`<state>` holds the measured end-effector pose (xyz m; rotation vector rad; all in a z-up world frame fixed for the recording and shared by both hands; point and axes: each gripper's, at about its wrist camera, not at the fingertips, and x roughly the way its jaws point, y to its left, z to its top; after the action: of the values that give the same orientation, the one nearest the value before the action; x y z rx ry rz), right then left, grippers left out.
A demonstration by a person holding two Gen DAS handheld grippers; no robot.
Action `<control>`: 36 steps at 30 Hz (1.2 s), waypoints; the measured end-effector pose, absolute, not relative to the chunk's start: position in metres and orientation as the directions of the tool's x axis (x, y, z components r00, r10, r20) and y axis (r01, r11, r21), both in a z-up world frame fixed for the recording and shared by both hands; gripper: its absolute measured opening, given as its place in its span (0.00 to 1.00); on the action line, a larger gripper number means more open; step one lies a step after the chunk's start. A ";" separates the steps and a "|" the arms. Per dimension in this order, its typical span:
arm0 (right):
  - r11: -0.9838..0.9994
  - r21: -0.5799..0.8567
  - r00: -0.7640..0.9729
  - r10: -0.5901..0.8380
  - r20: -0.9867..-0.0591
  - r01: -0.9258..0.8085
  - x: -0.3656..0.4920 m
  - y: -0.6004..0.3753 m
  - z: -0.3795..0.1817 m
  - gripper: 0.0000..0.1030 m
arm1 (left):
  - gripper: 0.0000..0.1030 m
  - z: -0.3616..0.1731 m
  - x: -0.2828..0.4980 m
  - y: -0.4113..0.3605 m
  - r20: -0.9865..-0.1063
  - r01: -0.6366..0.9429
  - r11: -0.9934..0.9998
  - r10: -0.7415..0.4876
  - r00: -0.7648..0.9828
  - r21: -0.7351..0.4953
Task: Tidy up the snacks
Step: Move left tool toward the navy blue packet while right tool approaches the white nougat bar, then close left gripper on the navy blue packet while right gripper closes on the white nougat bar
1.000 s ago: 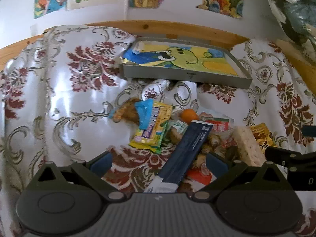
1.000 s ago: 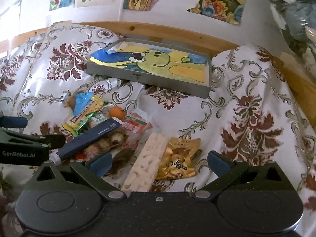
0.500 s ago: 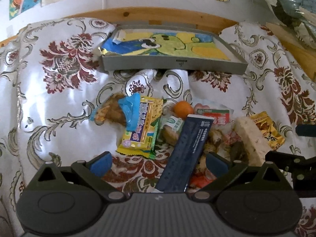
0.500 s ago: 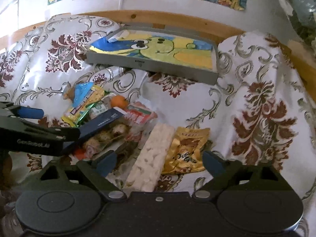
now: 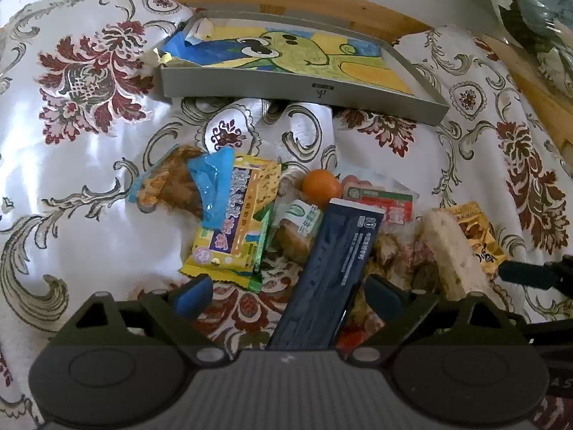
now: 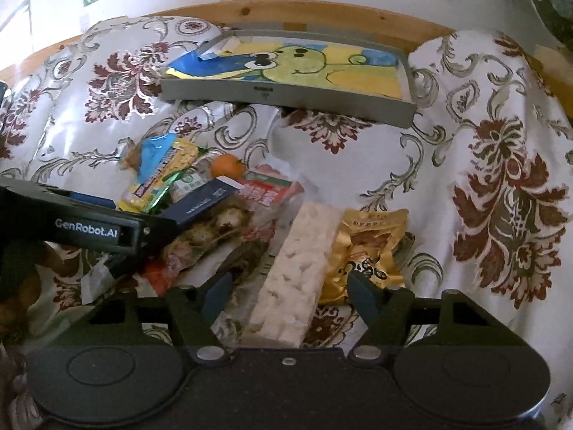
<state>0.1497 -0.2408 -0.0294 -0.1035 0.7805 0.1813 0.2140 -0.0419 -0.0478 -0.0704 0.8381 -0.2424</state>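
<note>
My left gripper [image 5: 286, 295] hides the near end of the dark blue packet [image 5: 333, 265], which runs between its wide-apart fingers; I cannot tell if they touch it. My right gripper [image 6: 286, 295] stands spread around the white rice bar [image 6: 297, 268], its near end cut off. The snack pile lies mid-tablecloth [image 5: 89, 165], the grey tray [image 5: 304, 87] near the far edge.

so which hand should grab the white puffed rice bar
Right. The right tongs are open with the white puffed rice bar lying between them; the left tongs straddle the dark blue box.
</note>
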 end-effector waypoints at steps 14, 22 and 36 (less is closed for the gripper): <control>0.985 0.060 0.669 0.155 -0.727 -0.162 0.159 -0.247 -0.037 0.60 | 0.70 -0.053 0.230 -0.048 -0.764 0.240 0.933 -0.358 0.537 -0.268; 0.983 0.098 0.657 0.176 -0.733 -0.153 0.161 -0.246 -0.040 0.56 | 0.52 -0.055 0.236 -0.044 -0.763 0.216 0.911 -0.411 0.499 -0.351; 0.983 0.153 0.650 0.183 -0.738 -0.103 0.162 -0.253 -0.041 0.44 | 0.42 -0.042 0.228 -0.040 -0.777 0.135 0.919 -0.386 0.498 -0.371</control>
<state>0.1620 -0.2526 -0.0412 0.1005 0.8484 0.1622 0.2277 -0.0398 -0.0423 -0.2766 1.0038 -0.3204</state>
